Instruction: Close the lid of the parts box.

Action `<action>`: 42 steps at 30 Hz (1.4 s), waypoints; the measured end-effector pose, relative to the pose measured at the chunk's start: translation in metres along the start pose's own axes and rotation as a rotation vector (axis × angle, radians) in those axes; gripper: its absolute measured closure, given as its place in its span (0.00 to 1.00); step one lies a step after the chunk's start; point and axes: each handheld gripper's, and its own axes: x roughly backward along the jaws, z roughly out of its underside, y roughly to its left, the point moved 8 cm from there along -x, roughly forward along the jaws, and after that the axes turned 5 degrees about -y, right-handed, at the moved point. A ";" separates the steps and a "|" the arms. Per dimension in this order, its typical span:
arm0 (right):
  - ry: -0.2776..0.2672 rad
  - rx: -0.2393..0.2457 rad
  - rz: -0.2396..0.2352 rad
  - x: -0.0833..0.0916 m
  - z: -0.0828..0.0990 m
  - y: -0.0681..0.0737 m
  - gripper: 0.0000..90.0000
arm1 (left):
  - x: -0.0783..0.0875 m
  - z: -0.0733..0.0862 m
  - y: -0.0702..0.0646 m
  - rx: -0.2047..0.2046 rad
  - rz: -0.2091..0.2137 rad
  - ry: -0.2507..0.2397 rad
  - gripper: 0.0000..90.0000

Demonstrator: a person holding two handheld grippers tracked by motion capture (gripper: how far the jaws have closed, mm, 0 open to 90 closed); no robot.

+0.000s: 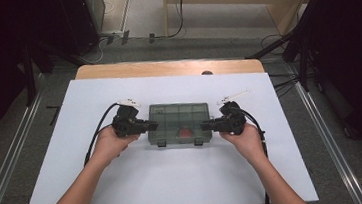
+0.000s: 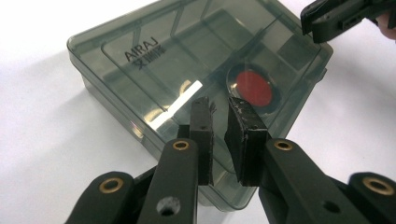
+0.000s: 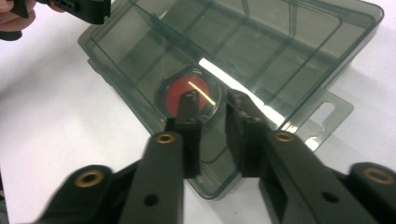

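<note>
**Both grippers poised at the ends of the closed compartment box**

We hold the left gripper (image 1: pixel 152 126) and right gripper (image 1: pixel 206 125) at opposite ends of the smoky compartment box (image 1: pixel 179 123), which sits mid-table (image 1: pixel 142 186) with its lid shut. Each pair of jaws stands slightly apart, pinching nothing. We judge the opening step has not begun; next we must reach the front latches (image 1: pixel 198 141). The gripper views reveal a red disc (image 2: pixel 252 87) under the lid and raised lettering (image 2: pixel 142 54); the high view shows both latches.
</note>
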 end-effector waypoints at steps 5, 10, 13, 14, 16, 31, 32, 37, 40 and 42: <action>-0.024 0.049 -0.009 0.006 -0.003 0.007 0.62 | 0.007 -0.006 -0.005 0.018 0.021 -0.030 0.83; -0.056 0.023 -0.028 0.012 -0.008 0.014 0.45 | 0.014 -0.008 -0.009 0.021 0.016 -0.034 0.76; -0.055 0.031 -0.027 0.015 -0.008 0.018 0.40 | 0.016 -0.008 -0.013 0.032 0.029 -0.031 0.70; -0.057 0.038 -0.027 0.015 -0.008 0.019 0.39 | 0.018 -0.008 -0.015 0.033 0.033 -0.029 0.69; -0.064 0.046 -0.027 0.017 -0.009 0.024 0.37 | 0.020 -0.008 -0.018 0.027 0.038 -0.025 0.66; -0.066 0.134 -0.028 0.020 0.001 0.054 0.31 | 0.036 0.002 -0.043 -0.016 0.062 -0.029 0.43; -0.063 0.140 -0.029 0.020 0.002 0.056 0.31 | 0.037 0.003 -0.043 -0.022 0.065 -0.028 0.43; -0.068 0.158 -0.038 0.022 0.006 0.065 0.31 | 0.042 0.010 -0.048 -0.028 0.076 -0.033 0.36; -0.066 0.165 -0.047 0.022 0.009 0.070 0.31 | 0.045 0.013 -0.050 -0.032 0.071 -0.044 0.36; -0.062 0.172 -0.048 0.021 0.011 0.073 0.31 | 0.047 0.016 -0.051 -0.033 0.070 -0.043 0.36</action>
